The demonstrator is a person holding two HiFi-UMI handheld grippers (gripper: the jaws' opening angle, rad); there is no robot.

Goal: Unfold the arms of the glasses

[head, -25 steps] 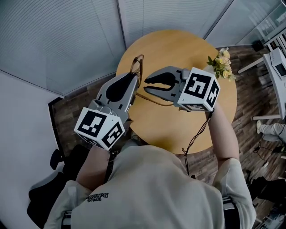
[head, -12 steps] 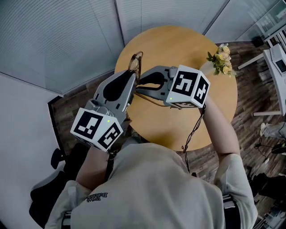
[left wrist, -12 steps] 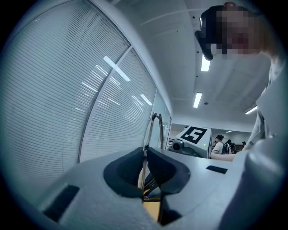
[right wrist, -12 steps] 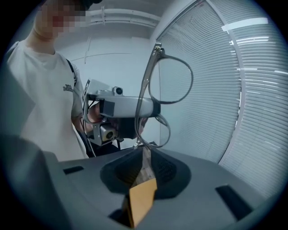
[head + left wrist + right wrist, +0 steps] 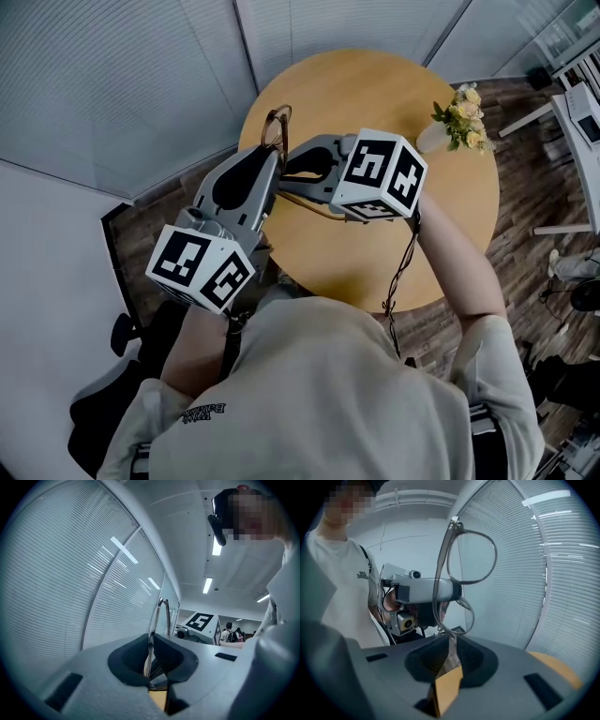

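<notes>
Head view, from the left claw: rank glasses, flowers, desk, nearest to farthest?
1. Glasses: clamped in the left claw, above the table's left edge.
2. Flowers: on the table, at its right rim.
3. Desk: off the table, at the picture's right edge.

Round light-wood table (image 5: pixel 375 84) stood on dark wood-plank floor (image 5: pixel 525 197). Pale grey horizontal-slat blinds (image 5: pixel 112 75) ran past table's far and left edges, split by white upright frames. Small bunch of yellow and white flowers (image 5: pixel 461 117) sat near table's right edge. White desk (image 5: pixel 579 117) stood at far right, well apart from table. Black office chair (image 5: pixel 98 427) stood beside plain white wall (image 5: pixel 47 262). Long white ceiling strip lights (image 5: pixel 207 585) were lit overhead.
</notes>
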